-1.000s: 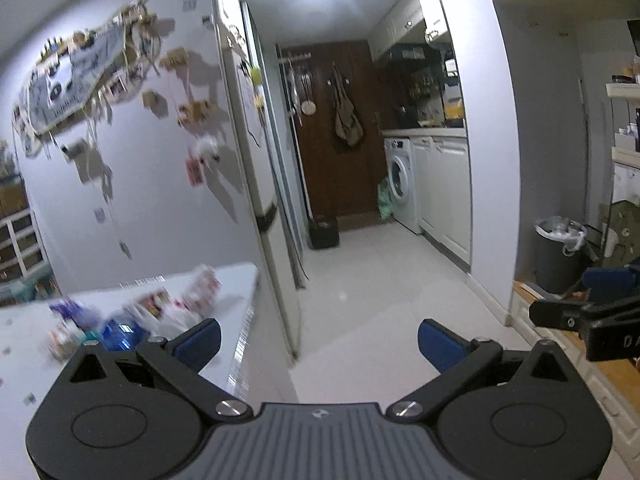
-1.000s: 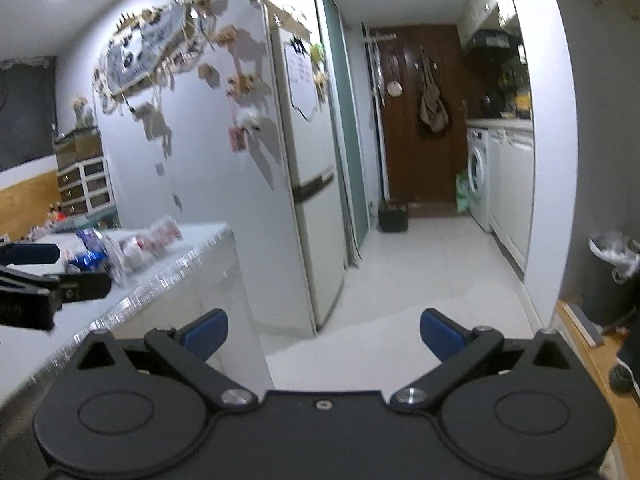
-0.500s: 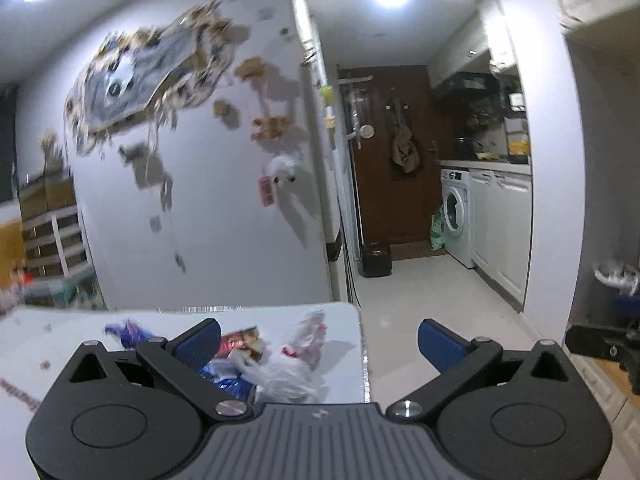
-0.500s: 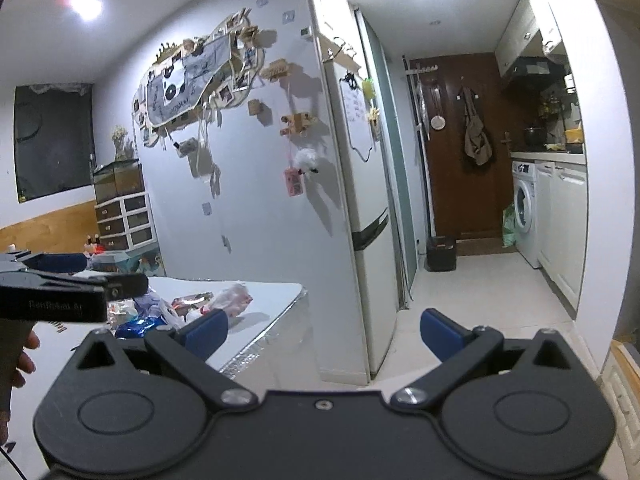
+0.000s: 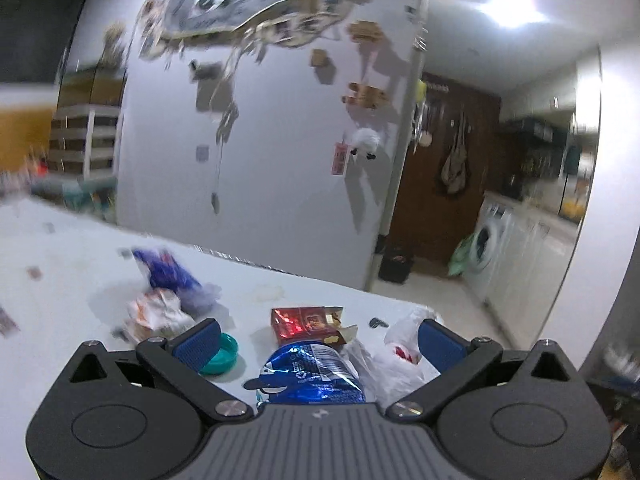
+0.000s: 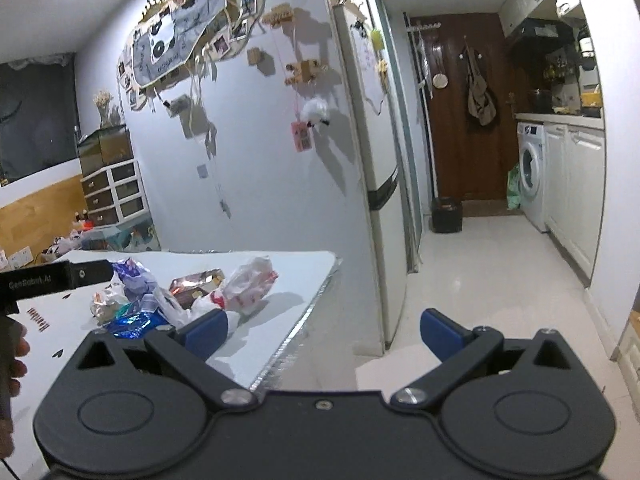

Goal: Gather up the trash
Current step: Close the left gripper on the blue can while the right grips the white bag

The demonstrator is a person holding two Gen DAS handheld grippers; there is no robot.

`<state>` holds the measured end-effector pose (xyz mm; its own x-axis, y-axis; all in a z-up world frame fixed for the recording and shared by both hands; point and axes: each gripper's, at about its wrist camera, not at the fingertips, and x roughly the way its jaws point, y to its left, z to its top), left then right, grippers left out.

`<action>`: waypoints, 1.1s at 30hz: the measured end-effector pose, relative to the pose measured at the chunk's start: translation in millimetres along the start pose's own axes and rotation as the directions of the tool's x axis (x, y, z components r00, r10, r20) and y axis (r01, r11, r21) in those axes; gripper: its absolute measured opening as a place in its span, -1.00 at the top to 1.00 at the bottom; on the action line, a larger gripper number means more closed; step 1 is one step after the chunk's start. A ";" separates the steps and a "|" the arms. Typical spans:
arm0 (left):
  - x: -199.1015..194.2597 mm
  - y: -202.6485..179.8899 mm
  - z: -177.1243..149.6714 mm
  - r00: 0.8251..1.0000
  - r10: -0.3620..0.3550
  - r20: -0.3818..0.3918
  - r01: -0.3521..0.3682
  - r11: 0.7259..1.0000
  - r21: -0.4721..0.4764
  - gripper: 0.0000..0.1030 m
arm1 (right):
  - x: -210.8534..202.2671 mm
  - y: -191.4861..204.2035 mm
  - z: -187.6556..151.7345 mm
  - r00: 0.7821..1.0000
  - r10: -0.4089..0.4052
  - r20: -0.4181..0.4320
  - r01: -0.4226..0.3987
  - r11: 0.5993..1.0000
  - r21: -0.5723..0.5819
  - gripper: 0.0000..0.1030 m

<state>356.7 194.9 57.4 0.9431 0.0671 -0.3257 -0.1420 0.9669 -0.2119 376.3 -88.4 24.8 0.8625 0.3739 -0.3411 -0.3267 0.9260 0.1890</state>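
Trash lies in a heap on the white table [image 5: 72, 264]. In the left wrist view I see a shiny blue wrapper [image 5: 310, 376], a red snack packet [image 5: 306, 322], a white plastic bag [image 5: 400, 356], a teal lid [image 5: 219, 358], a crumpled orange-white wrapper [image 5: 156, 314] and a purple wrapper [image 5: 168, 274]. My left gripper [image 5: 316, 340] is open just above the blue wrapper, holding nothing. In the right wrist view the same heap [image 6: 180, 296] sits left of my open right gripper [image 6: 324, 330], which hangs past the table corner [image 6: 320, 280].
A tall fridge [image 6: 372, 184] stands right behind the table. A corridor with pale floor [image 6: 492, 272] leads to a brown door, a washing machine [image 6: 532, 176] and a small black bin [image 6: 447, 220]. A hand [image 6: 14, 356] holds the left gripper's body [image 6: 48, 278].
Both grippers swung left toward the table. The left one has come down close over the trash heap, which now fills its lower view. Both stay open.
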 end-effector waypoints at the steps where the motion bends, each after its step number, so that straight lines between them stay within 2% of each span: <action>1: 7.0 12.4 -1.5 0.999 -0.045 -0.019 0.044 0.998 -0.044 -1.00 | 5.7 3.8 -0.3 1.000 0.014 0.003 -0.014 1.000 0.009 -1.00; 3: 19.1 34.0 -3.5 0.992 -0.115 -0.050 0.109 0.987 -0.115 -1.00 | 15.2 7.8 0.8 0.999 0.045 0.003 -0.045 0.999 0.030 -1.00; 7: 35.5 70.4 -11.7 0.981 -0.178 -0.078 0.151 0.952 -0.267 -0.98 | 39.5 19.2 4.3 0.995 0.099 -0.025 -0.097 0.993 0.066 -1.00; 10: 43.9 88.2 -20.9 0.964 -0.252 -0.084 0.199 0.895 -0.399 -0.97 | 52.5 30.4 2.2 0.992 0.122 0.003 -0.122 0.990 0.066 -1.00; 13: 49.0 97.3 -27.8 0.945 -0.318 -0.072 0.241 0.830 -0.503 -0.87 | 65.4 35.7 -2.6 0.985 0.169 0.023 -0.171 0.981 0.089 -1.00; 14: 52.2 98.3 -27.5 0.940 -0.334 -0.075 0.248 0.816 -0.522 -0.84 | 71.3 37.6 -3.1 0.984 0.175 0.018 -0.176 0.978 0.108 -1.00; 15: 53.0 98.0 -28.5 0.936 -0.343 -0.083 0.249 0.808 -0.533 -0.82 | 78.3 39.7 -3.0 0.984 0.178 0.007 -0.178 0.975 0.132 -1.00; 18: 53.7 95.7 -28.7 0.932 -0.351 -0.087 0.256 0.810 -0.528 -0.79 | 96.0 45.4 -4.2 0.983 0.182 0.005 -0.180 0.964 0.197 -1.00; 21: 57.4 95.6 -30.6 0.925 -0.372 -0.079 0.273 0.794 -0.544 -0.77 | 111.9 53.7 -3.4 0.982 0.189 -0.004 -0.183 0.957 0.227 -1.00; 23: 60.8 96.2 -34.1 0.921 -0.382 -0.082 0.277 0.786 -0.553 -0.68 | 122.4 60.2 -2.9 0.984 0.176 -0.022 -0.167 0.959 0.230 -0.99; 27: 63.6 93.8 -39.2 0.908 -0.412 -0.075 0.301 0.766 -0.568 -0.61 | 137.9 66.1 -4.5 0.993 0.105 -0.051 -0.092 0.972 0.216 -0.73; 29: 64.2 92.4 -40.9 0.900 -0.431 -0.066 0.317 0.750 -0.581 -0.60 | 144.4 64.9 -5.8 0.989 0.124 -0.074 -0.105 0.968 0.228 -0.70; 33: 67.5 88.3 -46.6 0.868 -0.493 -0.057 0.355 0.696 -0.624 -0.50 | 150.7 62.1 -6.8 0.981 0.171 -0.097 -0.141 0.957 0.253 -0.56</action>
<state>393.7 273.4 -26.2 0.8715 -0.4329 -0.2304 0.0484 0.5435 -0.8380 483.3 25.8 -21.1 0.7524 0.5296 -0.3917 -0.3368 0.8203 0.4623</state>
